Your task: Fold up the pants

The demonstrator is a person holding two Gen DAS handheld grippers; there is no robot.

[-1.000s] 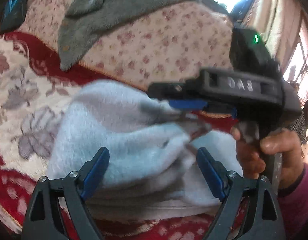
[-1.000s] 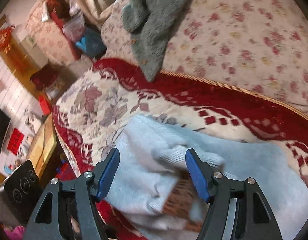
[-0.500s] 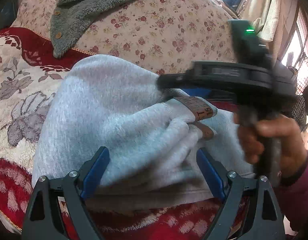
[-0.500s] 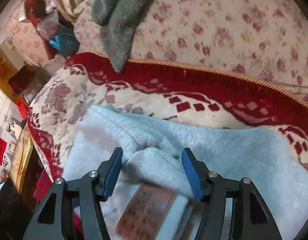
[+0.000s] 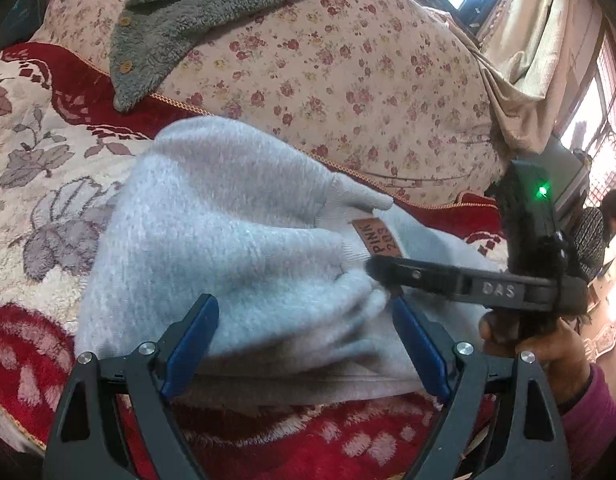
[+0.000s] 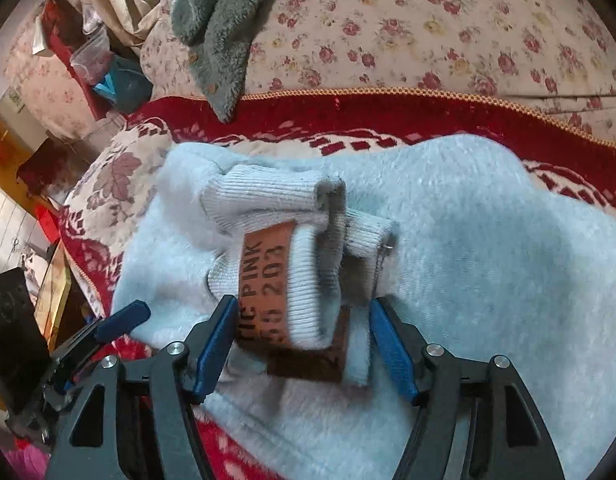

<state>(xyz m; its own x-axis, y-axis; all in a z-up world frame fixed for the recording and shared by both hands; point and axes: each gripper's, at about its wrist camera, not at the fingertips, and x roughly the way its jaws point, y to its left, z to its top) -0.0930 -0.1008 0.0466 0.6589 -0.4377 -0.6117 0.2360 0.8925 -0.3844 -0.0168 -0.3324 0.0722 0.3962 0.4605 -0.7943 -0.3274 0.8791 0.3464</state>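
Observation:
The light grey fleece pants (image 5: 227, 240) lie bunched in a folded heap on the red and cream floral blanket (image 5: 35, 184). Their ribbed cuffs with a brown leather label (image 6: 263, 280) lie on top. My left gripper (image 5: 303, 344) is open, its blue pads either side of the heap's near edge. My right gripper (image 6: 299, 344) is open with the ribbed cuffs and label between its fingers; in the left wrist view it (image 5: 388, 276) comes in from the right, held by a hand. The pants also fill the right wrist view (image 6: 488, 260).
A flowered cushion (image 5: 348, 80) rises behind the blanket, with a grey fleece garment (image 5: 195, 12) draped over it. Curtains and a window (image 5: 548, 40) are at the right. A cluttered room and a low table (image 6: 55, 280) lie left of the sofa.
The right gripper has dropped from above the heap to its near right side, and the cuffs with the label now lie between its fingers. The left gripper stays open at the near edge.

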